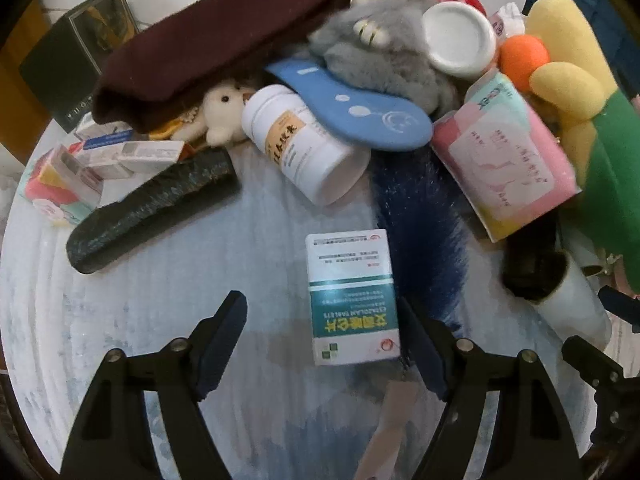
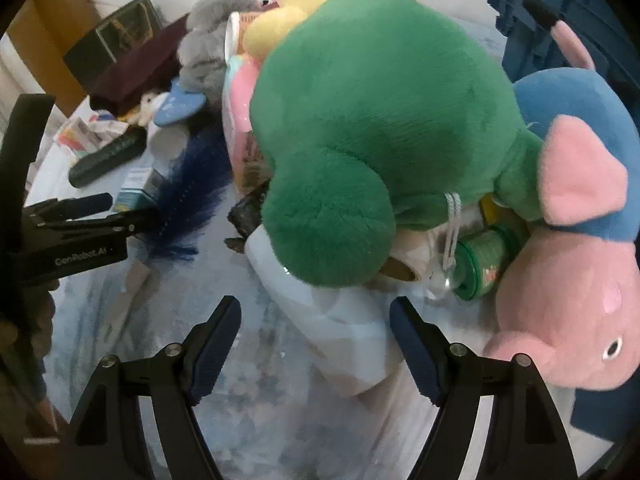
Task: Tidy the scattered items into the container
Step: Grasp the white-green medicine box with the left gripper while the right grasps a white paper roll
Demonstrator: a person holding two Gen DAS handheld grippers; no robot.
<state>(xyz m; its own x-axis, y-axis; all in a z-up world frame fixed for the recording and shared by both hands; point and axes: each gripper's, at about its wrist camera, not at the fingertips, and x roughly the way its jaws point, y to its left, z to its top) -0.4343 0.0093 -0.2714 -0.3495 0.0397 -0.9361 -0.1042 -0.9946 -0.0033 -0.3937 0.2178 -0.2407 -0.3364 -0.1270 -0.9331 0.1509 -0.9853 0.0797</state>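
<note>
My left gripper is open low over the table, and a white and teal medicine box lies flat between its fingers, closer to the right finger. Behind the box lie a white pill bottle, a blue insole and a blue feather duster. My right gripper is open around the near end of a white tube. The tube runs under a green and yellow plush. A pink and blue pig plush lies to its right. The left gripper shows at the left of the right wrist view.
A maroon cloth, grey plush, white jar, pink tissue pack, black comb-like bar and small boxes crowd the back. A dark blue crate stands far right. A green jar lies under the plush.
</note>
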